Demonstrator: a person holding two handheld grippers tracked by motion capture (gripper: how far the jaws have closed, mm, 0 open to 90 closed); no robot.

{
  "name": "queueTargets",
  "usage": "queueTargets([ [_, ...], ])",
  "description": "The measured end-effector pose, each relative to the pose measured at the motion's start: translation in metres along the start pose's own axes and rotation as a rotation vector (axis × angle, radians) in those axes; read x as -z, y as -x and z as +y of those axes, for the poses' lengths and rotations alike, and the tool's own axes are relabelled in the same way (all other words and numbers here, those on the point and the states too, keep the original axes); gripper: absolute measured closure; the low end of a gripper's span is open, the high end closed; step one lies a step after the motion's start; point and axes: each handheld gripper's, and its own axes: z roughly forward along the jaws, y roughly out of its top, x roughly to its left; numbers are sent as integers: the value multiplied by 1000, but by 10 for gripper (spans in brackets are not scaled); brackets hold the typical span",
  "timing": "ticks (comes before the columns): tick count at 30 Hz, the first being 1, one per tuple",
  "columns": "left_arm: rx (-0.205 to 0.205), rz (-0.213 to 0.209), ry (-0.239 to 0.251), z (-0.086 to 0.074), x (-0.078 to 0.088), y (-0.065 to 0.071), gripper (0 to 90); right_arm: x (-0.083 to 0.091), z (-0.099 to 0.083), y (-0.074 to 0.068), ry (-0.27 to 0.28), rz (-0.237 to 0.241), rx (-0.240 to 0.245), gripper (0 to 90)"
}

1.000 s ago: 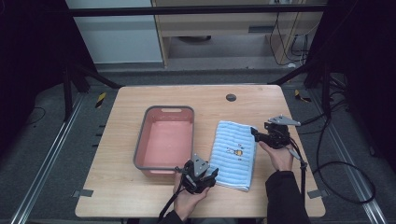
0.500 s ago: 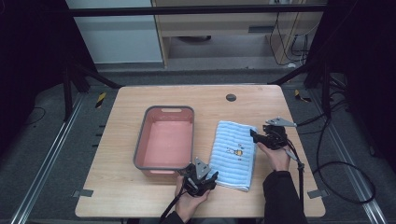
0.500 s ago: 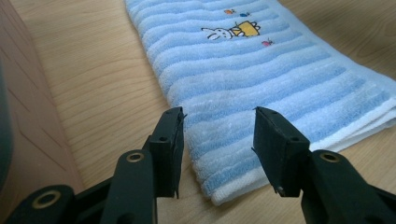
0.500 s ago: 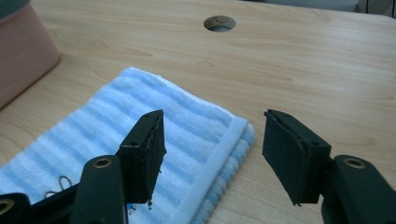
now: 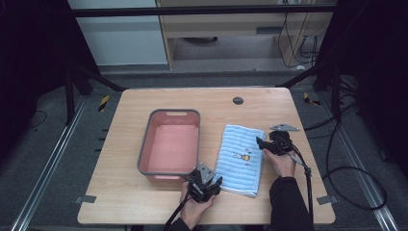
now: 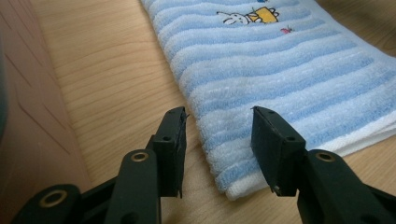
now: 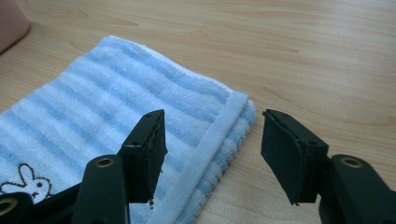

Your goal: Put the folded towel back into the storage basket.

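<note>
a folded blue striped towel (image 5: 241, 160) lies flat on the wooden table (image 5: 144, 101), just to the right of a pink tub (image 5: 171, 144). the left gripper (image 5: 215, 183) sits at the towel's near left corner, and in the left gripper view its jaws straddle that corner: one jaw over bare wood, the other over the cloth near its white hem. the jaws stand apart and have just been closing, with the corner of the towel (image 6: 275, 74) between them but not pinched. the right gripper (image 5: 261, 143) is at the towel's far right corner. in the right gripper view one jaw hangs over the stripes and the other over the table beyond the edge, so the white-edged corner of the towel (image 7: 116, 107) lies between jaws that are set apart and press on nothing.

whether the tips of either gripper touch the table or the cloth cannot be told. the right hand (image 5: 280, 162) and left hand (image 5: 195, 209) hide the gripper bodies in part in the high view. the tub is cut off at the edge of both gripper views.

the towel bears a small picture of a white rabbit beside a yellow shape; no writing can be read on it.
</note>
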Motion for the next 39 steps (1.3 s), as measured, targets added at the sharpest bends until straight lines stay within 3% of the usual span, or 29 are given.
queueTargets([
  [2, -1, 16, -9, -2, -2, 1, 538, -3, -2, 0, -13, -1, 7, 406],
  [8, 23, 15, -15, -4, -4, 0, 537, -10, -9, 2, -36, 5, -6, 446],
  [11, 15, 17, -19, -4, -5, 0, 541, -13, -12, 4, -56, 8, -20, 448],
  [18, 43, -23, -28, -4, -6, -2, 625, -16, -14, 3, -80, 31, -40, 546],
  [20, 70, -42, -27, -4, -6, -4, 637, -16, -14, 3, -80, 34, -44, 562],
  [28, 64, -42, -36, -2, -6, 1, 785, -15, -14, 1, -78, 94, -62, 803],
  [34, 69, -43, -35, 0, -5, 0, 840, -13, -12, 0, -69, 106, -54, 832],
  [39, 60, -62, 2, 3, 1, 0, 845, -7, -7, 0, -39, 118, -44, 839],
])
